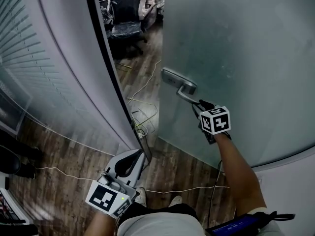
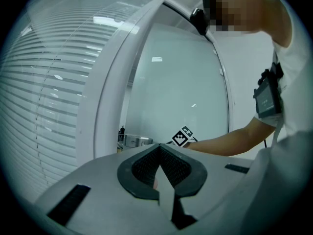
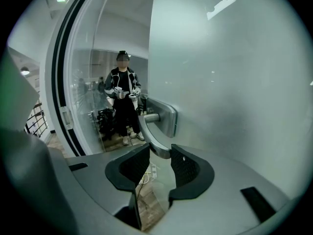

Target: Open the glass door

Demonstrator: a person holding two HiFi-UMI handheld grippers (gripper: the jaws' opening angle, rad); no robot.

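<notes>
The right gripper (image 1: 200, 104) clamps the door handle (image 1: 180, 88), arm stretched forward (elbow nearly straight). The left gripper (image 2: 160, 150), jaws together and empty, hangs well below that handle.

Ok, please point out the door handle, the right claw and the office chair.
door handle (image 3: 149, 134): right gripper view, on the curved lever.
right claw (image 3: 159, 151): right gripper view, midway between its fingertips.
office chair (image 1: 125, 12): head view, on the black backrest.

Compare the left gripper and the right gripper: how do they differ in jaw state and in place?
The left gripper has its jaws together, nothing between them; the right gripper has its jaws closed on the door handle. The left gripper is held low, away from the glass door; the right gripper reaches its handle. Both bear marker cubes.
</notes>
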